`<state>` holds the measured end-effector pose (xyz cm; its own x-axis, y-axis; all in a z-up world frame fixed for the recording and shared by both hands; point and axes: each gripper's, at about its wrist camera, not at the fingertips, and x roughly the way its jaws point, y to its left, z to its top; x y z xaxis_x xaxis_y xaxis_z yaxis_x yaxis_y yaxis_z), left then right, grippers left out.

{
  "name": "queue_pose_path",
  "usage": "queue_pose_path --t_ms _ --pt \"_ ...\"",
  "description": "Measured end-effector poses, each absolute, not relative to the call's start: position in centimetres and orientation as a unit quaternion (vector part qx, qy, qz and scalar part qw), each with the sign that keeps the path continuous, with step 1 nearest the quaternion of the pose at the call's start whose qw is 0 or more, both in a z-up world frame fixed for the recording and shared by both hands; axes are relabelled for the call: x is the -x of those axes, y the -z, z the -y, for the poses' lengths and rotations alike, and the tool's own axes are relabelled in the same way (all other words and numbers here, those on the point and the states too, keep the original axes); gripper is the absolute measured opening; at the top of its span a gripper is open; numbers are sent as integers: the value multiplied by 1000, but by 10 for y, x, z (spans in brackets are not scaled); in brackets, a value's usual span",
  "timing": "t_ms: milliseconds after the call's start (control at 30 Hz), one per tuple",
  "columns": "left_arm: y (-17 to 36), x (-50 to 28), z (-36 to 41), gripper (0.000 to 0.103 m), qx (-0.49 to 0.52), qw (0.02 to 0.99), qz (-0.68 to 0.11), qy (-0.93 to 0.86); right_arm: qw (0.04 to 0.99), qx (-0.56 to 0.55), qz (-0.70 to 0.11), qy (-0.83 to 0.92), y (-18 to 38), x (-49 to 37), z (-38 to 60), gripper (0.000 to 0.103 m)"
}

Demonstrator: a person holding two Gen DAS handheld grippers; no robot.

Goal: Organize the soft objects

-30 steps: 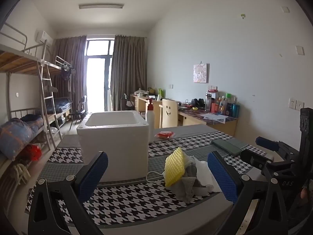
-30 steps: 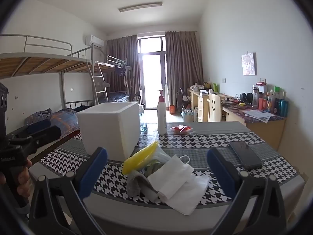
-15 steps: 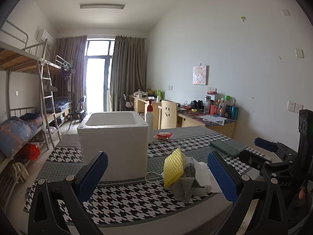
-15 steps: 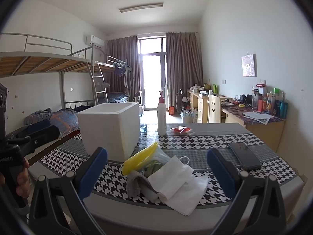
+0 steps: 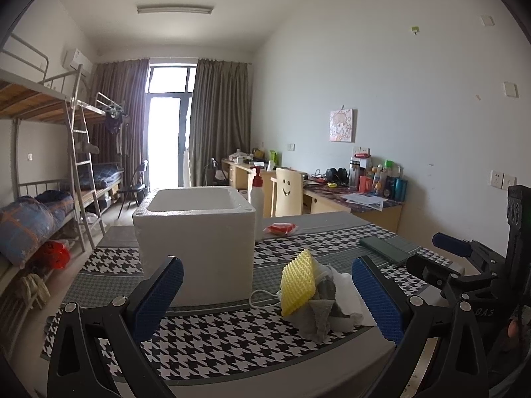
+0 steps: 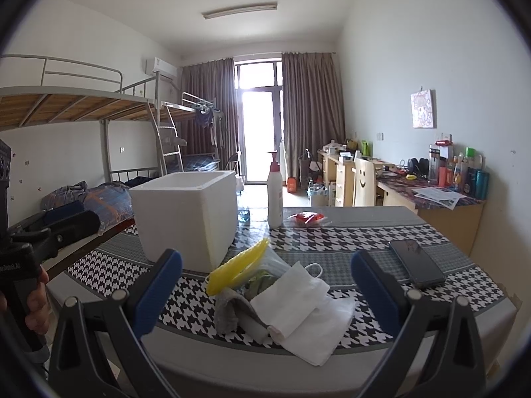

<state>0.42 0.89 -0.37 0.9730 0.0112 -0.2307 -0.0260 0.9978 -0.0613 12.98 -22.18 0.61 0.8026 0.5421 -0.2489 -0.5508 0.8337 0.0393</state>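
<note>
A heap of soft things lies near the table's front edge: a yellow sponge (image 5: 296, 282) (image 6: 237, 267), a grey rag (image 5: 320, 316) (image 6: 232, 310), white tissues (image 6: 303, 311) (image 5: 348, 298) and a face mask (image 6: 312, 270). A white foam box (image 5: 195, 242) (image 6: 186, 215), its top uncovered, stands to the left of the heap. My left gripper (image 5: 265, 298) is open and empty, short of the table edge. My right gripper (image 6: 265, 293) is open and empty too, facing the heap.
On the houndstooth tablecloth (image 6: 348, 235) stand a pump bottle (image 6: 274, 199), a red packet (image 6: 307, 218) and a dark phone (image 6: 416, 267). A hand (image 6: 36, 301) holds the other gripper's handle at left. Bunk beds (image 6: 83, 106) and cluttered desks (image 5: 348, 195) line the walls.
Both views have shifted slightly; the table and heap sit a touch lower and farther in frame. Nothing on the table has moved, and both grippers stay open.
</note>
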Motion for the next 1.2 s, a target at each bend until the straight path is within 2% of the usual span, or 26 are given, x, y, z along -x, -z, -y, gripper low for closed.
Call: queue_pose_path --t_ms 600,1200 --pt "8 -17 -14 102 21 992 -125 -10 949 25 -134 -285 -7 -138 215 103" --pt "15 -53 -9 102 16 984 -176 20 946 22 -175 -271 4 -165 212 103"
